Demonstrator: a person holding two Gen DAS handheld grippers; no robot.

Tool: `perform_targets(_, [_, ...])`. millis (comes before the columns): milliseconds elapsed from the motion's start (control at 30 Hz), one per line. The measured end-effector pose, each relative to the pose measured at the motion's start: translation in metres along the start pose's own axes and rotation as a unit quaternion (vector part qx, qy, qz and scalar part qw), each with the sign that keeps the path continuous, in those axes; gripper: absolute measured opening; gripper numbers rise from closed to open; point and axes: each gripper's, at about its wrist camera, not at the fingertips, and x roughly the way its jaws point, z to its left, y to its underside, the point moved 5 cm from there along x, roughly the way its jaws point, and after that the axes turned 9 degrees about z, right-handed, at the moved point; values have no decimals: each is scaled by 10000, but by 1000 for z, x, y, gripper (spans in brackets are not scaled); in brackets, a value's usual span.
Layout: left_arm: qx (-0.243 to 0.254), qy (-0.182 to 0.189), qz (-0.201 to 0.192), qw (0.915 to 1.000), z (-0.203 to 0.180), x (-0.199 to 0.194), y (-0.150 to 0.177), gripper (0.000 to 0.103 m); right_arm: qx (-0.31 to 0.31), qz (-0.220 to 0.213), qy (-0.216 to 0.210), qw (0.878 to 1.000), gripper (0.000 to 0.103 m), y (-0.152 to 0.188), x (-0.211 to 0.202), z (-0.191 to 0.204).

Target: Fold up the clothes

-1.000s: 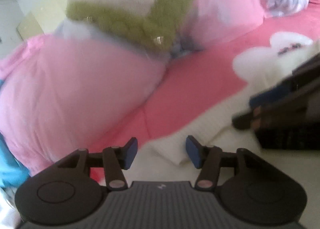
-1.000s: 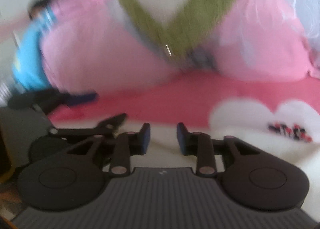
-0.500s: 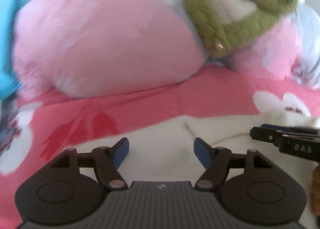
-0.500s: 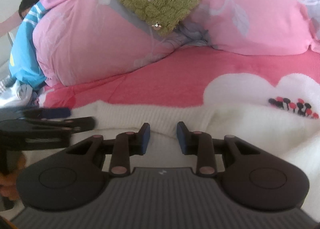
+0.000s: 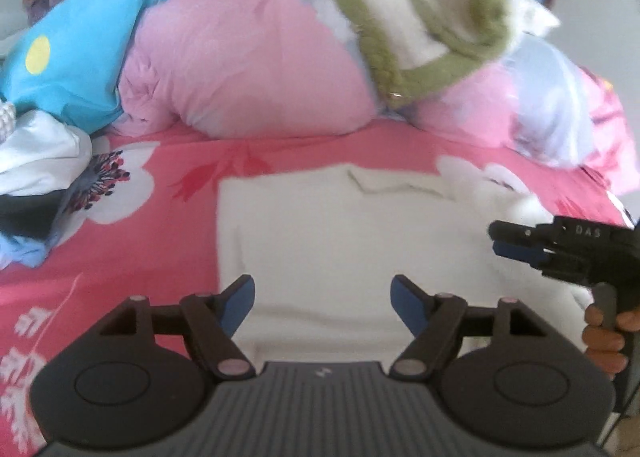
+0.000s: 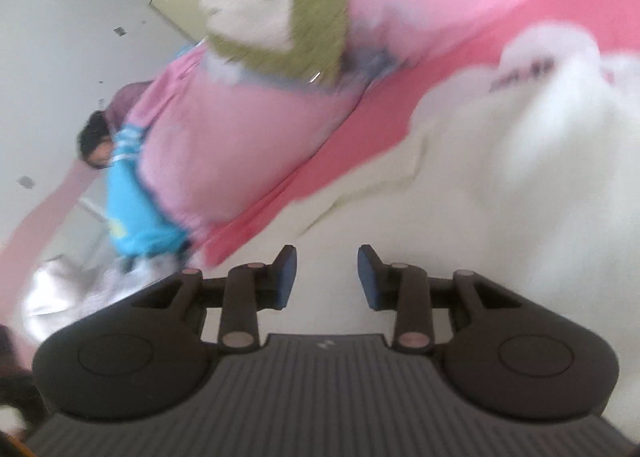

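While hovering over the white sweater (image 5: 340,225), spread flat on the pink bed sheet (image 5: 132,257) near the pink quilt (image 5: 240,69): left tool (image 5: 322,303) wide, jaws just opened further, nothing gripped. Right tool (image 6: 327,277) at the right side, narrow gap, slightly opened just now, pads free of cloth.

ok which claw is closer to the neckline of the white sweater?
Right. The right claw hovers beside the neckline over the sweater's right part; the left claw hangs back over the hem end.
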Motion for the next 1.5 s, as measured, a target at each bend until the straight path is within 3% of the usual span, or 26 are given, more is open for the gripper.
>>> perform_targets(133, [415,-158,-192,9988,-20,-17,50,83,-921,130,777,9926,43,56,-29,51])
perform_targets(233, [761,-262,-203,9965,-35,-16,91,83,-1820,38,1632,9697,46,107,-43,74])
perform_targets(300, [940,-431,-175,9945,-42,-12,117,83,-2160,-16,1957,9566,52,139,-50,80])
perform_targets(367, [993,-544,-182,9934,-45,-9,142,83,-2302,-99,2153,9490,53,169,-58,78])
perform_targets(467, [600,-491,-481,9958,-41,-17,166,89,-2381,-336,2353,9417,58,210,-73,74])
perform_targets(567, [239,-387,-552,9974,-32,-24,177,94,-2357,-672,2424,9387,65,242,-90,74])
perform_targets(733, [170,-347,-718,9967,-28,-33,192,95,-2550,-964,2468,9300,79,287,-114,77])
perform_targets(867, [105,-294,-861,9958,-24,-41,204,95,-2649,-1024,2493,9258,82,305,-129,80])
perform_targets(1000, [184,-334,-924,9950,-24,-47,213,95,-2566,-1001,2425,9302,82,313,-138,80])
perform_targets(1167, [65,-333,-989,9945,-22,-59,222,95,-2450,-976,2424,9336,82,313,-148,82])
perform_targets(1400, [-11,-400,-1089,9932,-18,-70,230,94,-1822,-1350,2467,9422,81,298,-178,60])
perform_targets(1500, [8,-461,-1071,9932,-19,-70,232,94,-1384,-1311,2428,9512,69,297,-188,41])
